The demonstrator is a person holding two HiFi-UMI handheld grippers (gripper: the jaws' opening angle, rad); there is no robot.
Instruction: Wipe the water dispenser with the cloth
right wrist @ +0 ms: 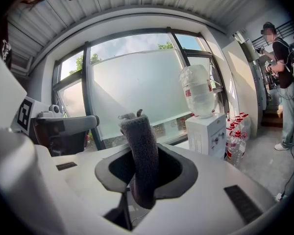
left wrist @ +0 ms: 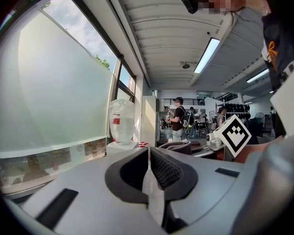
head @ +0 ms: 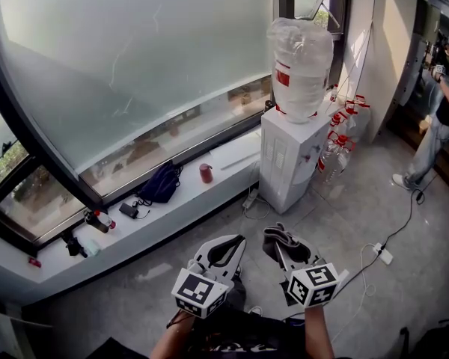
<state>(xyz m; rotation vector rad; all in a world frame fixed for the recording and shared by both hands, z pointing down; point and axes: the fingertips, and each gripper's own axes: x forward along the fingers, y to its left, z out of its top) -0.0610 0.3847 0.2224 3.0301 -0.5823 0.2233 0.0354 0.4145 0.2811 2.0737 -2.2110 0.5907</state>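
Observation:
The white water dispenser (head: pixel 286 164) stands on the floor by the window ledge, with a clear bottle (head: pixel 300 64) upside down on top. Both grippers hover low in the head view, well short of it. My right gripper (head: pixel 278 244) is shut on a dark grey cloth (head: pixel 283 237); in the right gripper view the cloth (right wrist: pixel 141 153) sticks up between the jaws, with the dispenser (right wrist: pixel 208 134) beyond at right. My left gripper (head: pixel 236 244) is shut with nothing in it; its pads (left wrist: pixel 162 168) nearly meet, and the dispenser (left wrist: pixel 120 131) lies ahead to the left.
Several spare water bottles (head: pixel 346 129) stand right of the dispenser. A dark bag (head: pixel 161 183) and a red cup (head: pixel 206 173) rest on the window ledge (head: pixel 172 208). A power strip (head: pixel 383 254) and cables lie on the floor. A person (head: pixel 443 118) stands at far right.

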